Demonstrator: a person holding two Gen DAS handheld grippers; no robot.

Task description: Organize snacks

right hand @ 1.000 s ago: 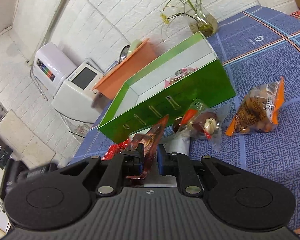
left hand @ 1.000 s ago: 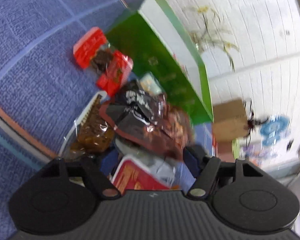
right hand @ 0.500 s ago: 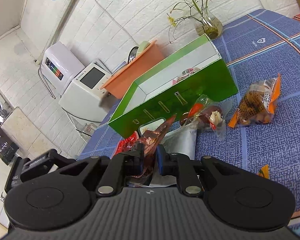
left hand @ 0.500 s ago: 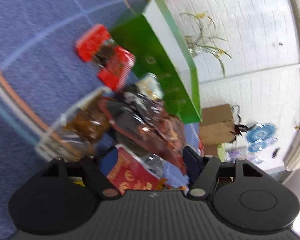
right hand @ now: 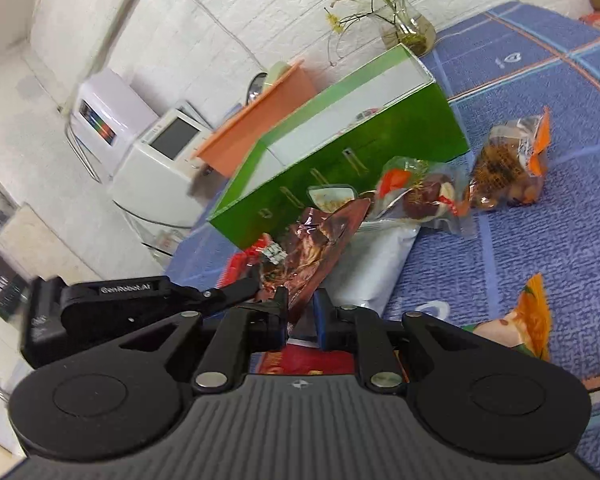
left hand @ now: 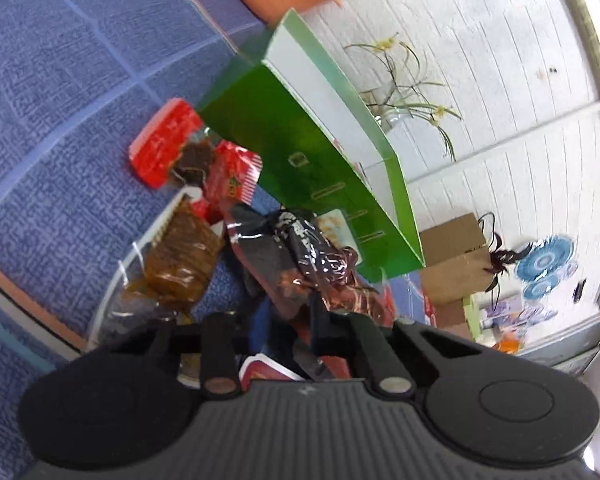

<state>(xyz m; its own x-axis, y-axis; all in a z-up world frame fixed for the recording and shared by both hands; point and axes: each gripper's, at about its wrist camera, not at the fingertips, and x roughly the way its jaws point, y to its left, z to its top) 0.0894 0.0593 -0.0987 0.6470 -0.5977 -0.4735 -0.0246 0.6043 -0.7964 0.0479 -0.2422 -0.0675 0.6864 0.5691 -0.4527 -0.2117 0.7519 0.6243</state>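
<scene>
A dark brown foil snack packet (right hand: 316, 252) is held up above the blue tablecloth. My right gripper (right hand: 302, 312) is shut on its lower edge. My left gripper (left hand: 276, 320) has closed on the same packet (left hand: 300, 256) from the other side, and its black fingers (right hand: 236, 292) show in the right wrist view. The green open box (right hand: 340, 168) stands just behind, with one packet inside. It also shows in the left wrist view (left hand: 300, 152).
Loose snacks lie around: red packets (left hand: 168, 144), a clear pack of brown pieces (left hand: 176, 256), a white pouch (right hand: 372, 268), a clear pack (right hand: 424, 196), an orange-edged pack (right hand: 508, 168), an orange packet (right hand: 528, 324). A vase (right hand: 408, 28) and an orange tray (right hand: 256, 120) stand behind.
My left gripper has narrowed from wide open onto the dark packet. My right gripper has kept its hold and lifted the packet slightly toward the box.
</scene>
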